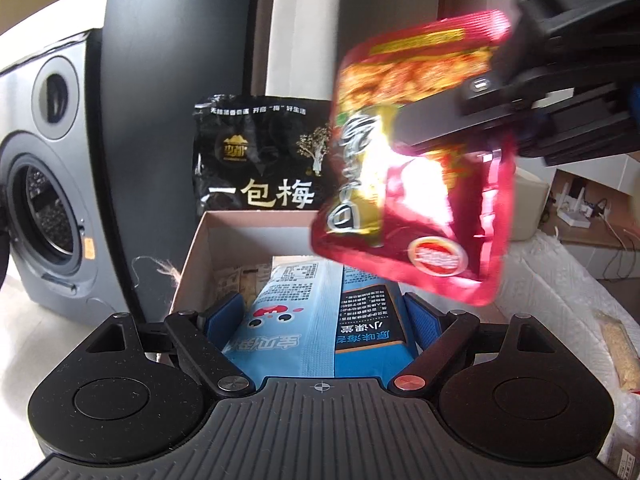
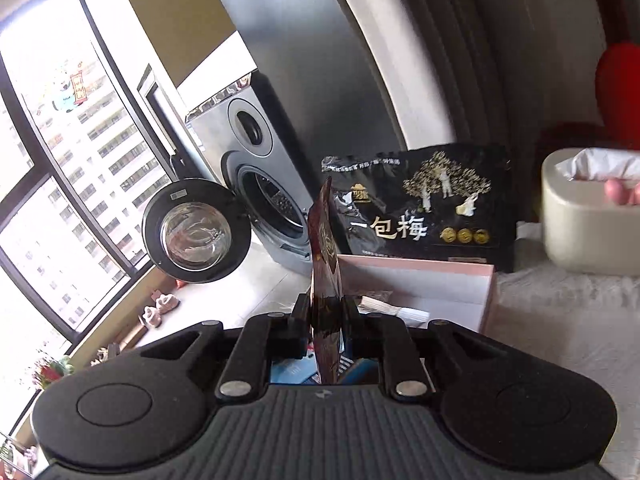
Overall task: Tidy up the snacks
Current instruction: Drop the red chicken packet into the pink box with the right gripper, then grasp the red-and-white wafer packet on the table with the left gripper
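Left wrist: R gripper [image 1: 460, 120] w/ red packet [image 1: 412, 208]

**Red packet pinched above the box**

My right gripper [image 2: 326, 312] is clamped on a red snack packet [image 2: 325, 264], seen edge-on. Beyond it the pink box [image 2: 486, 300] sits open, a black plum bag [image 2: 420, 208] upright against its far edge.

The left gripper [image 1: 324, 320] is matte black plastic: a ribbed grey-black housing marked with a small crosshair, two round caps flanking it, and linkage bars pinned by one silver and one reddish rivet. Its jaws carry blue pads. The right gripper [image 2: 326, 312] has black jaws, silver rivets and white "DAS" lettering.
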Demonstrator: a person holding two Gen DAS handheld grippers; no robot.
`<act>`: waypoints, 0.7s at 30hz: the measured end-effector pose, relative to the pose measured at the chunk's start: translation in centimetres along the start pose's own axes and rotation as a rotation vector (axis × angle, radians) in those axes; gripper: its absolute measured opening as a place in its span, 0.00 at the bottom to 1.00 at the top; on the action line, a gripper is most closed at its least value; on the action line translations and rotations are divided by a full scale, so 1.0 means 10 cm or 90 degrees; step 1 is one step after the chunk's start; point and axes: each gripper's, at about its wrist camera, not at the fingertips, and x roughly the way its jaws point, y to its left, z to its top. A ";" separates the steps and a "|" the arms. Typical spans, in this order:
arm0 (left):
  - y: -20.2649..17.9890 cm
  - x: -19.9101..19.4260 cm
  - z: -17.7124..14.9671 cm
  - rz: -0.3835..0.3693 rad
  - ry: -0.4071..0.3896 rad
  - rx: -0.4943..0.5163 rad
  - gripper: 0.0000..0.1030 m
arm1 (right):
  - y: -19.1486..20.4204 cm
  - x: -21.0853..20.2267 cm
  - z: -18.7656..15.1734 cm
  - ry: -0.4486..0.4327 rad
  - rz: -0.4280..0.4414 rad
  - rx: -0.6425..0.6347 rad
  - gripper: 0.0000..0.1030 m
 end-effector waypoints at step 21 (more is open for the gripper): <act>-0.38 -0.78 0.08 -0.122 0.019 -0.069 0.85 | -0.78 -0.94 -1.32 0.000 -0.331 -0.146 0.63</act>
